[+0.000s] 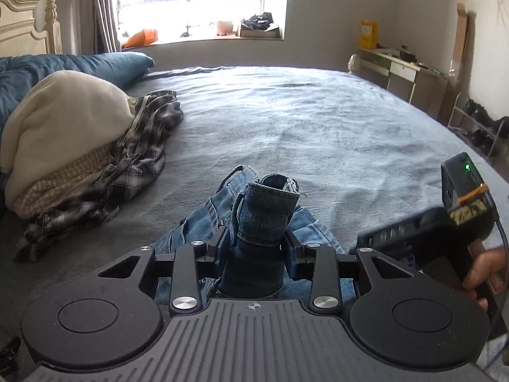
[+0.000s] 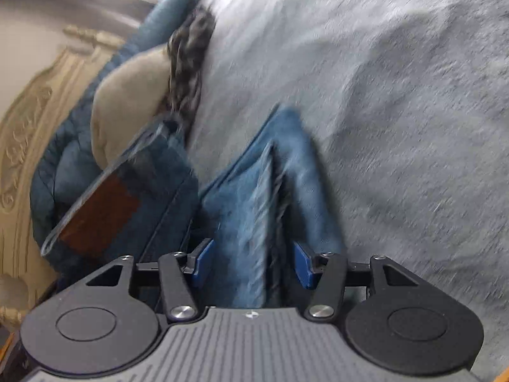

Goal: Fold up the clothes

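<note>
While the jeans [image 1: 254,219] lie bunched on the bed [image 1: 318,121] just right of the clothes pile [image 1: 73,133], the left gripper [image 1: 254,245] pinches a dark denim band, and the right gripper [image 2: 251,264], beside it, stands around lighter folds; whether it presses them I cannot tell.

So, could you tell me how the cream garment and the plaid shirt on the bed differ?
The cream garment is plain, pale and heaped in a rounded mound; the plaid shirt is dark grey check, crumpled and sprawled flatter on the bed. The shirt lies against the cream garment's side. Both are unfolded.
</note>
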A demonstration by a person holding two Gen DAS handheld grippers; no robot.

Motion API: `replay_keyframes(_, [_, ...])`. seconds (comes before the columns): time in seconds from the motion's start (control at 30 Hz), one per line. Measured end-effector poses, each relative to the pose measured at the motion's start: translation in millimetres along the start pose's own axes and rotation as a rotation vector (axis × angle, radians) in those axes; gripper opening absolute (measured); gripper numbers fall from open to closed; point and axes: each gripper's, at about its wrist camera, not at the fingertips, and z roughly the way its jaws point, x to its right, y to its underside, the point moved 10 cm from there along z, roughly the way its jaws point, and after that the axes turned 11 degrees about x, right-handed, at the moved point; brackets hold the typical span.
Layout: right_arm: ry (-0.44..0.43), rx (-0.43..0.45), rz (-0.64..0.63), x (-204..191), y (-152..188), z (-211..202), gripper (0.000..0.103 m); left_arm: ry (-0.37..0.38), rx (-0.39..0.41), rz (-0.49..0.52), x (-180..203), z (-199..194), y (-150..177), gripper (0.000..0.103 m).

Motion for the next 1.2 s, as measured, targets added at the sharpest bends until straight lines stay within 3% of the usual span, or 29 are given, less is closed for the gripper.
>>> replay_keyframes(0.13, [0.072,0.017,-0.027,-4.2,6.6,-0.5,0.054,0.017,0.018,-0.043,-10.8,-4.8,-2.9,0.034])
replay_keyframes(0.23, [0.088,0.033,0.041,1.8,0.5,8.3,0.044,0.026,0.029,-0.083,-19.4,-8.0,-4.4,0.034])
replay_keyframes(0.3, [0.108,-0.009,0.068,3.4,4.2,17.2,0.018,0.026,0.036,-0.102,-24.0,-10.6,-5.8,0.034])
replay_keyframes(0.4, [0.100,-0.012,0.028,-15.1,-5.2,14.0,0.017,0.029,0.055,-0.121,-29.2,-17.4,-12.5,0.034])
replay_keyframes(0.53, [0.077,0.055,-0.167,-55.0,-42.4,7.4,0.015,0.023,0.089,-0.133,-33.3,-20.8,-19.9,0.028])
replay_keyframes(0.63, [0.105,0.073,-0.281,-59.7,-62.6,13.8,0.015,0.031,0.095,-0.118,-25.4,-14.9,-16.8,0.027])
replay_keyframes(0.8, [0.195,-0.037,-0.170,3.4,-41.1,31.5,0.017,0.094,0.051,-0.047,10.7,4.6,9.3,0.026])
replay_keyframes(0.93, [0.151,0.056,-0.054,8.3,-44.4,8.0,0.020,0.107,0.034,-0.023,21.7,9.5,16.2,0.026])
replay_keyframes(0.97, [0.159,0.093,-0.071,4.0,-47.2,0.5,0.025,0.105,0.032,-0.023,20.8,10.0,15.6,0.026])
replay_keyframes(1.03, [0.164,0.128,-0.129,-7.2,-46.7,-6.6,0.025,0.102,0.028,-0.028,17.8,10.3,13.7,0.025])
replay_keyframes(1.13, [0.210,0.116,-0.281,-19.3,-37.1,-0.5,0.012,0.105,0.023,-0.025,16.5,9.7,13.4,0.025])
replay_keyframes(1.2, [0.279,0.072,-0.336,-13.6,-26.4,7.5,0.010,0.108,0.021,-0.019,18.1,7.6,14.7,0.025])
